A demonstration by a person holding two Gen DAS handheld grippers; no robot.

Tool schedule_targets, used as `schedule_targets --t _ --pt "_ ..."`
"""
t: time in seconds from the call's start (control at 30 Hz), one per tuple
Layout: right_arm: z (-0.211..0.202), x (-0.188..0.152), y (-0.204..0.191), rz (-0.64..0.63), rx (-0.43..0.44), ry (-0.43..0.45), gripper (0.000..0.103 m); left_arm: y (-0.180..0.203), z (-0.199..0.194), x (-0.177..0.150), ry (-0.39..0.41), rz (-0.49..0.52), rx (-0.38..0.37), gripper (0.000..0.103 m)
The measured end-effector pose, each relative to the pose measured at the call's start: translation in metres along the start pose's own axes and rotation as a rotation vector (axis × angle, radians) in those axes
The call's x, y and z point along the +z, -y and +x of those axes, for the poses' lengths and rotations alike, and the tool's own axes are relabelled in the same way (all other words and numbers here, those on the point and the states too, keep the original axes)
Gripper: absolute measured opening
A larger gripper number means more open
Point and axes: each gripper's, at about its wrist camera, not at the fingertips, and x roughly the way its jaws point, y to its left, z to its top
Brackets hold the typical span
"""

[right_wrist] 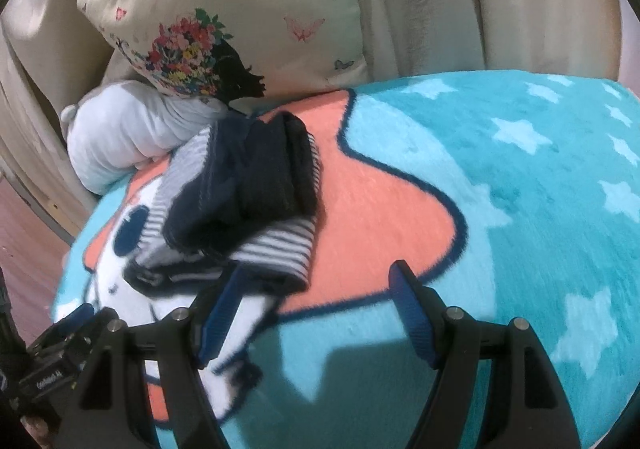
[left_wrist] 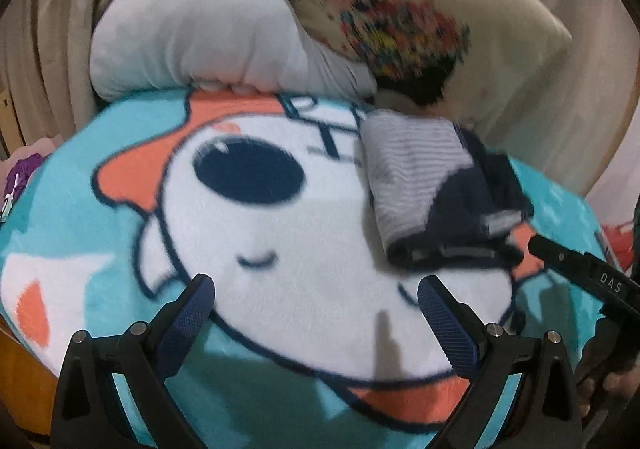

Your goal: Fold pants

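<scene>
While both grippers hover with jaws spread and empty, the left gripper (left_wrist: 316,299) and right gripper (right_wrist: 318,283) sit just short of the folded pants (left_wrist: 436,189) on the cartoon blanket (left_wrist: 120,229). Beyond lie a white pillow (left_wrist: 192,37), a floral cushion (right_wrist: 240,9) and beige curtains (right_wrist: 460,1).

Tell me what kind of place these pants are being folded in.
Most likely a bed or sofa in a home: a fleece cartoon blanket covers the surface, a butterfly-print cushion and a white plush pillow sit behind the folded pants.
</scene>
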Motion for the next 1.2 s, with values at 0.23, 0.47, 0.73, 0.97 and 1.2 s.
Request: schedule_targets --t 0.23,0.47,0.73,0.97,1.2 --pt "0.02 0.046 0.016 0.145 0.194 -0.125 0.074 -0.017 0.01 0.049 -0.024 0.006 -0.078 0.102" --pt "0.068 0.069 0.03 0.261 0.268 -0.202 0.075 -0.005 0.081 0.08 -0.172 -0.008 -0.247 0.102" --pt "0.086 0.074 0.013 0.245 0.34 -0.202 0.043 0.045 0.106 0.08 -0.247 0.032 -0.439 0.069" --pt "0.078 0.102 0.004 0.241 0.422 -0.161 0.035 0.057 0.097 0.112 -0.182 0.061 -0.384 0.069" --pt "0.09 0.104 0.014 0.242 0.286 -0.152 0.04 0.045 0.084 0.102 -0.172 0.047 -0.25 0.069"
